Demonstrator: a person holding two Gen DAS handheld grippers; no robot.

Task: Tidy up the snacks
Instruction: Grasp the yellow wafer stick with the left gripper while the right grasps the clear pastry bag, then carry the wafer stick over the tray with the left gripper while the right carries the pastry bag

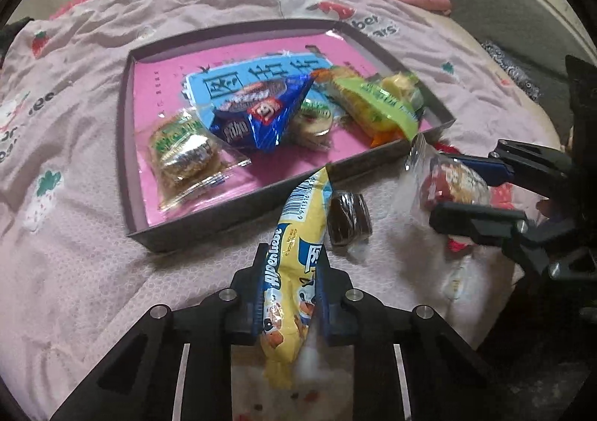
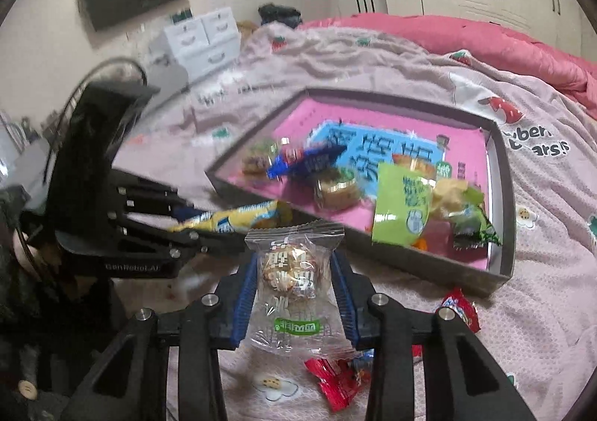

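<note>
Left hand-held gripper (image 1: 289, 294) pinches the yellow candy pack (image 1: 294, 256), right hand-held gripper (image 2: 294, 294) a clear-wrapped pastry (image 2: 289, 271), the tray (image 1: 238, 223) just ahead; slick wrappers may slip, or the pack's tip snag the rim.

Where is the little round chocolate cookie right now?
The chocolate cookie lies on the pink blanket just outside the tray, at its near edge. In the left wrist view it sits right beside the yellow Alpenliebe packet, on that packet's right.
</note>
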